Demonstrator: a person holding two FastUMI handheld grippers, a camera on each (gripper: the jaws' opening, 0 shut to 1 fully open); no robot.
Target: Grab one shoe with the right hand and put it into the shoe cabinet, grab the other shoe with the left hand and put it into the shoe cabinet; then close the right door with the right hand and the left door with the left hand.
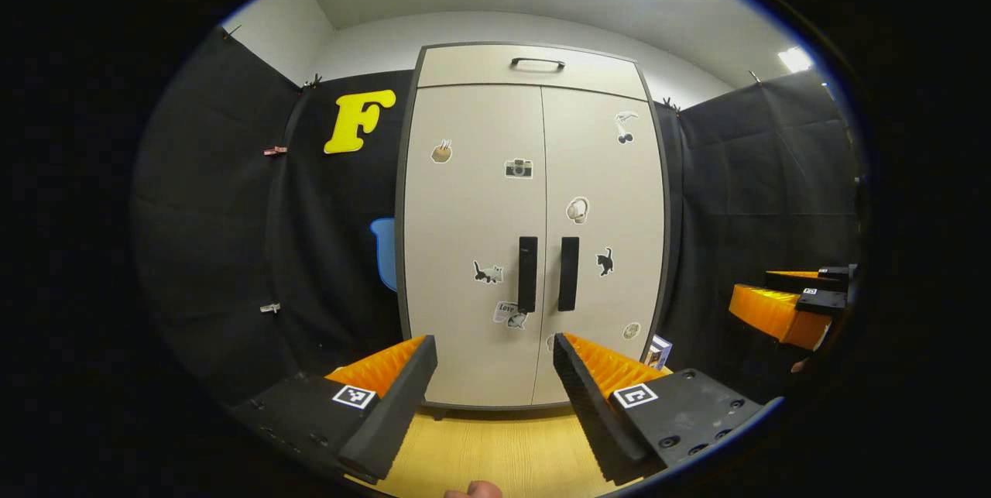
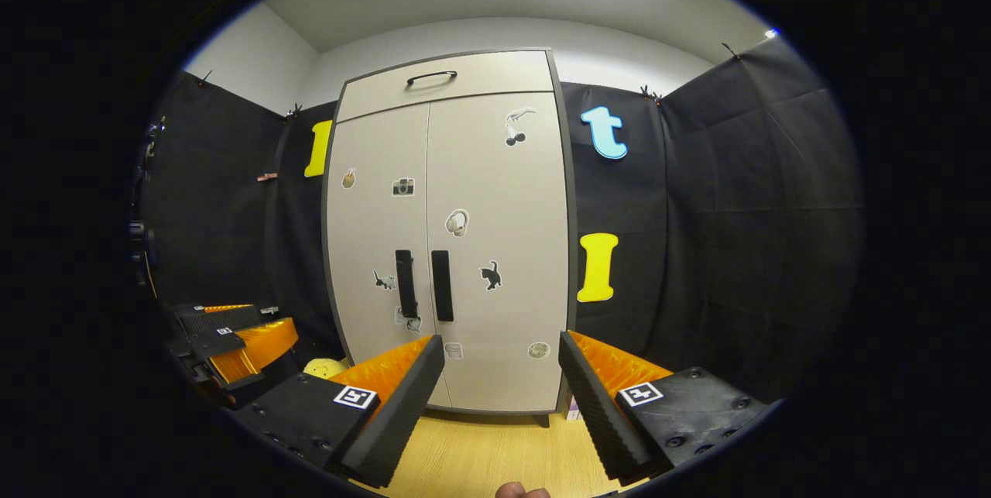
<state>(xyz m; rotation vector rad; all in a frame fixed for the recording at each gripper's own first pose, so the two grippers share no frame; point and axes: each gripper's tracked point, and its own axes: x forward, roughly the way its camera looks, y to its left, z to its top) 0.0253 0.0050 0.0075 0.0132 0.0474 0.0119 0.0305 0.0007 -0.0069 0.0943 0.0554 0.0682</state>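
Shoe cabinet (image 1: 534, 227) doors shut, stickered, left gripper (image 1: 495, 374) and right gripper (image 2: 502, 374) spread empty

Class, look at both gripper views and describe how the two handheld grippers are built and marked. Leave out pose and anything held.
The left gripper and the right gripper are built alike: two long wedge-shaped fingers with ribbed, sawtooth inner faces. Each finger sits on a dark block with screw holes, bearing a small square black-and-white tag. No cables or sleeves are visible; a bit of a hand shows at the bottom edge.
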